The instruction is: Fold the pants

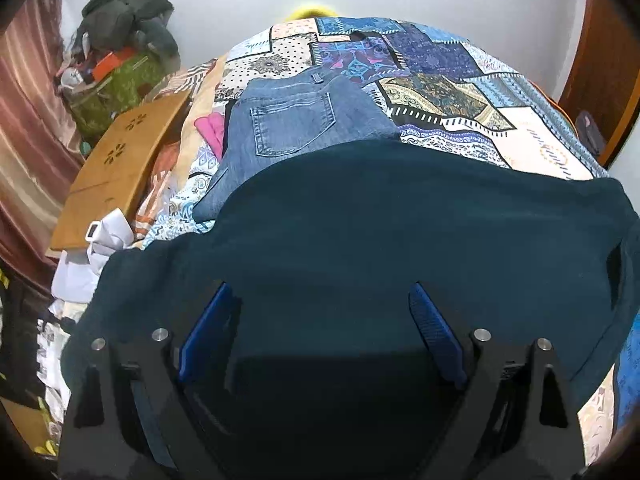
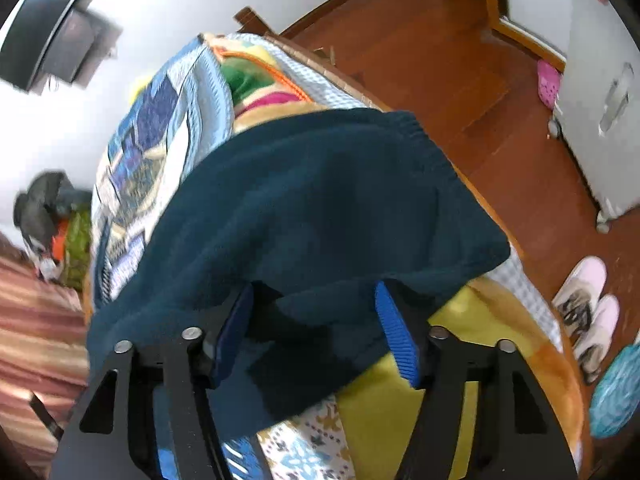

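Dark teal pants point(image 1: 360, 232) lie spread across the patchwork bedspread point(image 1: 440, 92), filling the near half of the left wrist view. My left gripper point(image 1: 320, 292) is open just above them, its blue pads apart with cloth below and between. In the right wrist view the same pants point(image 2: 320, 200) drape over the bed's edge. My right gripper point(image 2: 316, 292) is open, jaws wide, with a fold of the pants' edge lying between the pads. Folded blue jeans point(image 1: 288, 128) lie beyond the teal pants.
A wooden lap tray point(image 1: 116, 172) and a heap of bags and clothes point(image 1: 116, 52) sit at the bed's left. White paper point(image 1: 96, 248) lies near it. To the right are wooden floor point(image 2: 460, 80), slippers point(image 2: 588, 312) and a white cabinet point(image 2: 608, 100).
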### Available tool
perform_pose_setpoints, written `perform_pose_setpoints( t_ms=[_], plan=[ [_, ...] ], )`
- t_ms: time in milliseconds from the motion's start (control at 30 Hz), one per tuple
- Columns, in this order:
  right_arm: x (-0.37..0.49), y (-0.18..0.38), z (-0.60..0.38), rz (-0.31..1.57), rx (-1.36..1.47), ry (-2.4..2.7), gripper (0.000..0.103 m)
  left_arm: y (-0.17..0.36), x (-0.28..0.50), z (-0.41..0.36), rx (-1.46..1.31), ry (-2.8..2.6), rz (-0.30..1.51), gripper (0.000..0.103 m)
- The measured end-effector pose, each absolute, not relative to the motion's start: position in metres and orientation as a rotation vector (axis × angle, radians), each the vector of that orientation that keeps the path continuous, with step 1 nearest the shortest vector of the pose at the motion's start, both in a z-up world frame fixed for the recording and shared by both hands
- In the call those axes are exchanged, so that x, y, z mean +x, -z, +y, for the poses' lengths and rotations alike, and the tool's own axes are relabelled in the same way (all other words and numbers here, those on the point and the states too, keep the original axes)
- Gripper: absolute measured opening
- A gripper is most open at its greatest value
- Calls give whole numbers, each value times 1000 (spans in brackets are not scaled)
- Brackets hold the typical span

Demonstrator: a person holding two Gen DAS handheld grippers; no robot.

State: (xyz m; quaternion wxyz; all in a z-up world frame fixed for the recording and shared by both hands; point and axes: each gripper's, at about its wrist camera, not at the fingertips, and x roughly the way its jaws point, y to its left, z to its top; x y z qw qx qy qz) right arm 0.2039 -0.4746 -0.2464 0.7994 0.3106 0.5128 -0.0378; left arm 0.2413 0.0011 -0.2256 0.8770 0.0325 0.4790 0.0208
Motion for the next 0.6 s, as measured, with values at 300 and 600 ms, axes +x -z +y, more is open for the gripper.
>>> perform_pose_setpoints(
  t_ms=[300,600],
  plan=[
    [198,225,-459,1116,324,72,17,214,225,-7,102,4,984,91],
    [203,171,-427,1036,156,0,22,209,209,-13,88,52,990,91]
  ],
)
